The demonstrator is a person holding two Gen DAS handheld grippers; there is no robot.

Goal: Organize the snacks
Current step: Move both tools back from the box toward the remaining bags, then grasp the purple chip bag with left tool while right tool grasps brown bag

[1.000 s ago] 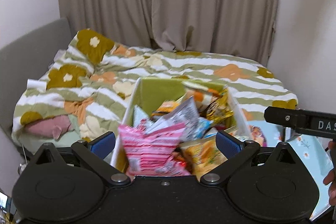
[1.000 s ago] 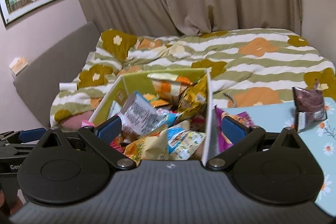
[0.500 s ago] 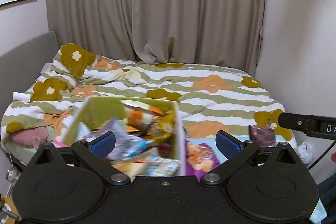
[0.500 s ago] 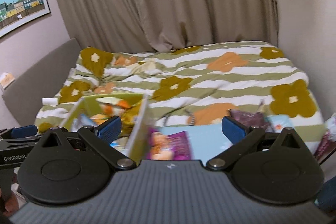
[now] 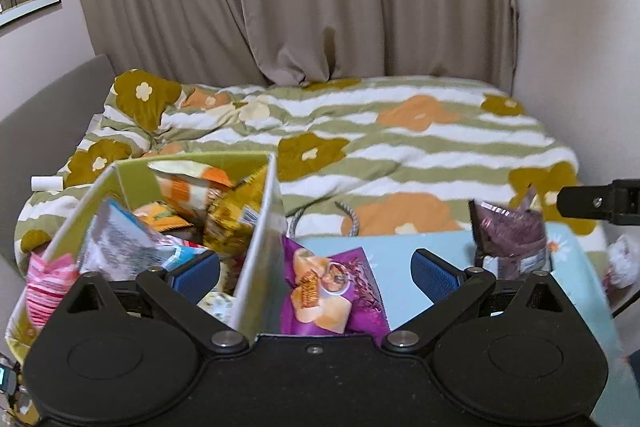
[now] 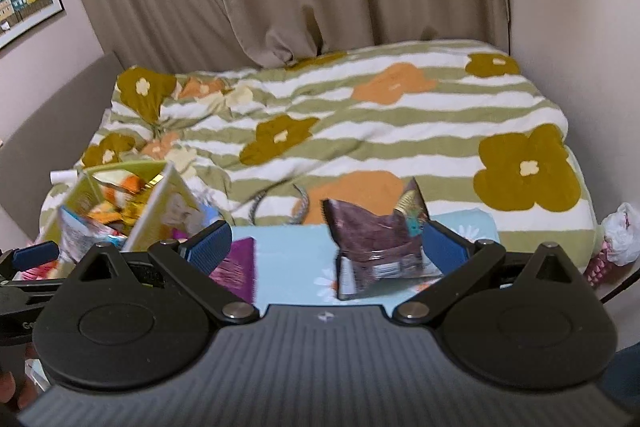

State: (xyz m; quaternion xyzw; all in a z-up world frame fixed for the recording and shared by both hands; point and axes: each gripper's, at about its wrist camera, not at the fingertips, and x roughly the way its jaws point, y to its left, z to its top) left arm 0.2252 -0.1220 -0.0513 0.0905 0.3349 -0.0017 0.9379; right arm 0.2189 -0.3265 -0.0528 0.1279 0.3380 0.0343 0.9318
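While both grippers sit level and point fwd toward the bed (image 5: 400,147), neither pinches anything. Left gripper (image 5: 316,273) has its blue pads spread wide, held low over the near edge of the light-blue table (image 5: 400,251); the white side wall of the green snack box (image 5: 262,227) stands just ahead, betw. its fingers, closer to the left pad, and the purple snack bag (image 5: 332,291) lies flat on the table right in the gap, not touched by either pad as far as I can tell. Box is crammed w/ packets, an orange-white bag (image 5: 188,183) and a gold one (image 5: 232,215) sticking up out of it, a pink packet (image 5: 44,283) at its near left corner. Right gripper (image 6: 326,247) is also spread wide, level, a bit further right; the dark brown snack bag (image 6: 376,247) stands crumpled on the table betw. its fingers, hard against the right pad side, contact unclear. Seen from the left cam, that brown bag is ahead & to the right, w/ the right gripper's black finger poking in above it from the right edge. In the right cam the box sits ahead-left, beyond the left pad, purple bag just inside that pad. A fingertip (image 6: 16,391) shows at bottom left of the right view, below the left tool's body.
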